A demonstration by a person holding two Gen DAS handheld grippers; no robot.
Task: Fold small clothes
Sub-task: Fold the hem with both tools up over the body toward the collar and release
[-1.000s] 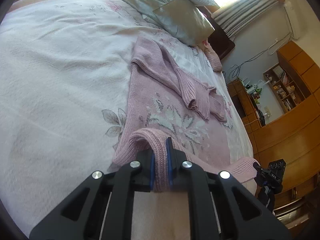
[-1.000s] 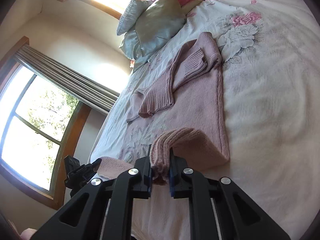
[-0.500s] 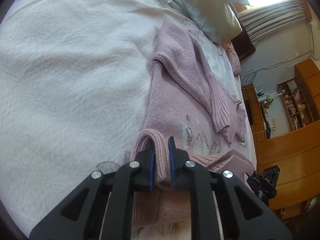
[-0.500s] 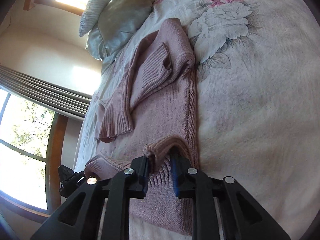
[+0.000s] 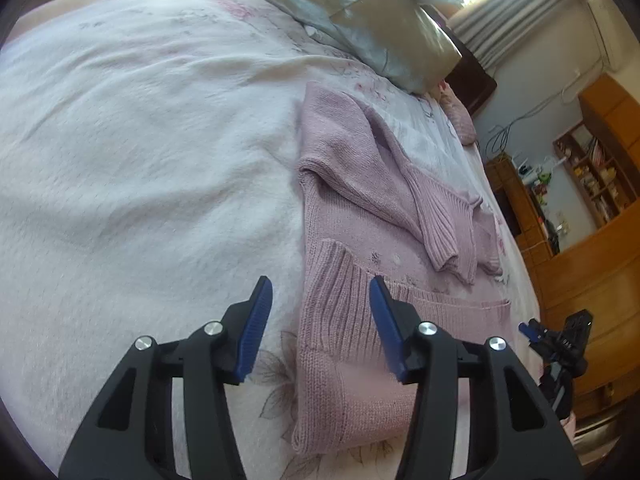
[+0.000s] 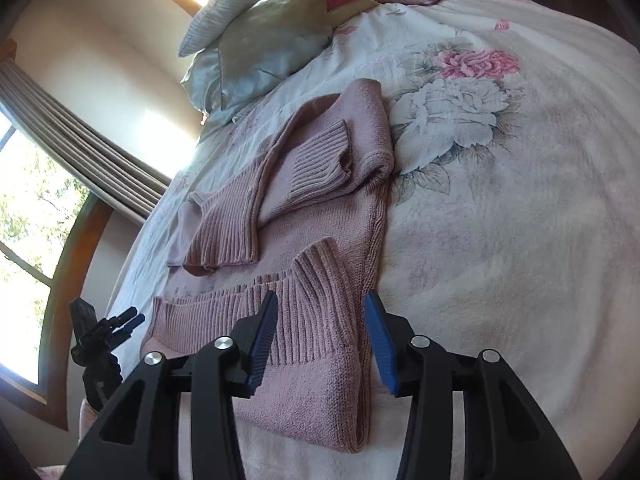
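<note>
The hem of the pink sweater point(image 5: 360, 248), which was clamped in both grippers half a second ago, is now released: the left gripper point(image 5: 320, 320) is seen with its jaws wide apart and nothing between them, and the right gripper point(image 6: 320, 332) is opened in the same way. The ribbed hem point(image 6: 304, 300) is laid forward onto the body of the sweater, so that the lower part is doubled over and a new folded edge is formed near the grippers. The sweater is spread flat on the flowered bedspread point(image 5: 140, 160), with both sleeves point(image 6: 296, 172) already crossed over the chest, and the pillows point(image 5: 384, 28) are well apart from it at the head of the bed. From this it is judged that the bottom fold is placed and holds by itself. The hem reaches only about to the cuffs, so one more fold toward the collar is probably needed, and the slightly uneven hem may first be smoothed.
</note>
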